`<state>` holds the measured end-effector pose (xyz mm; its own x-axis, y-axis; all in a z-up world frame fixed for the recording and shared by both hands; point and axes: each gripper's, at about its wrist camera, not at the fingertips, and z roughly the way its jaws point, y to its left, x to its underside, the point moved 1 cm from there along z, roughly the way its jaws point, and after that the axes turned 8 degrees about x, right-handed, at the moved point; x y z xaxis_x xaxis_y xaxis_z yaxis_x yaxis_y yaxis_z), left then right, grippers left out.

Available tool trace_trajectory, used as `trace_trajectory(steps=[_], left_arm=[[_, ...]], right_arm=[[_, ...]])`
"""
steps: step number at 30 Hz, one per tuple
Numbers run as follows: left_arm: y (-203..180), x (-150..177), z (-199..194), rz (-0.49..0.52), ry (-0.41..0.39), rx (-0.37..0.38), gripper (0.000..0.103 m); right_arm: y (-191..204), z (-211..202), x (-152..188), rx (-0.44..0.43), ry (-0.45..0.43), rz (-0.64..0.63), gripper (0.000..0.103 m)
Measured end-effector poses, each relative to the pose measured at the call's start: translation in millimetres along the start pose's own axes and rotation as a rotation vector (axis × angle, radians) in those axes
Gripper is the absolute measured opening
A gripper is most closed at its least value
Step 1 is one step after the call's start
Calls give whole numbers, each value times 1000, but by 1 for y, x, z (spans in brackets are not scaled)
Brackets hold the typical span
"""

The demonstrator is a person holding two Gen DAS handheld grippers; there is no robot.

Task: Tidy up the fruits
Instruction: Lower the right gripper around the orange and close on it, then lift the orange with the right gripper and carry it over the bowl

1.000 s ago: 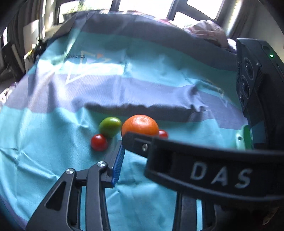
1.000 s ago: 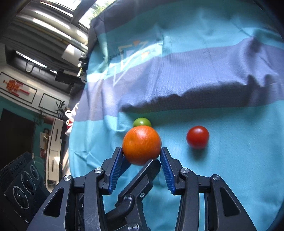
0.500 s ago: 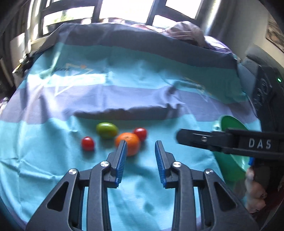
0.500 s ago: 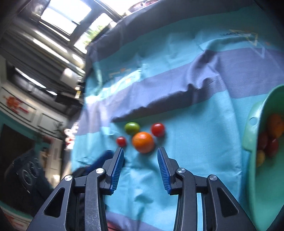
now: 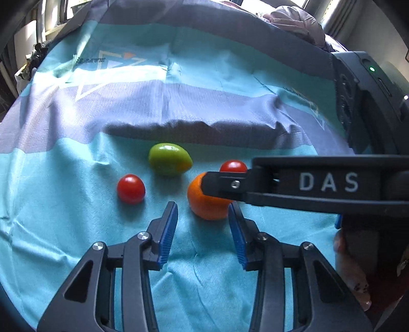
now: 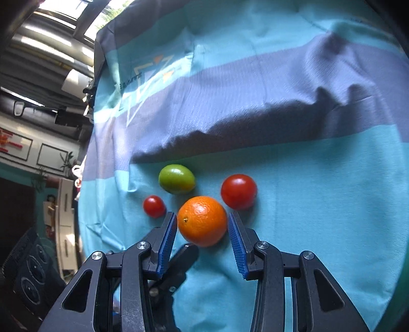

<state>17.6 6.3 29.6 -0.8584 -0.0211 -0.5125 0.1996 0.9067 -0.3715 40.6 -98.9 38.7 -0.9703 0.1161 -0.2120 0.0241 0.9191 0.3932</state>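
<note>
An orange rests on the striped teal and purple cloth. My right gripper is open. Its blue pads flank the orange closely, and I see no firm squeeze. In the left wrist view one right finger crosses over the orange. My left gripper is just short of it, with its jaws opening and nothing pressed between them. Around the orange lie a green fruit, a small red tomato and a larger red tomato.
A dark fold shadow runs across the cloth beyond the fruit. A grey bundle lies at the far edge. A person's hand holds the right gripper's handle at the lower right. The room's floor and furniture lie to the left.
Half a second ago both grippers were drawn back and a green bowl showed at the right. Both have since dropped in close to the orange, and the bowl is out of view.
</note>
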Motion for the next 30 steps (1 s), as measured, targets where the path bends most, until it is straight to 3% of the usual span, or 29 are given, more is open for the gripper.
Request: trace_trajectory(steps=[7,11,18,21,24,30], left_arm=[[8,-5,22,-58,50,29,42],[5,-6,12,-63,26,48,40],[-54,2,-36,80,-106,140,40],[-89,7,-49,165,-130,196,40],[-125,11,-63,236,-174,234,40],[-191,14,-49,395,-148,285,40]], right_arm=[[5,20,-1,-35,51,2,47],[5,14,5,-59,12,15,46],[1,-68,35,-66,-184,-13,46],[-13,-107,55,-41,-286,3,46],[-35,-144,74,-68,-369,46,46],[-82,-185,100,-41,-508,133,46]])
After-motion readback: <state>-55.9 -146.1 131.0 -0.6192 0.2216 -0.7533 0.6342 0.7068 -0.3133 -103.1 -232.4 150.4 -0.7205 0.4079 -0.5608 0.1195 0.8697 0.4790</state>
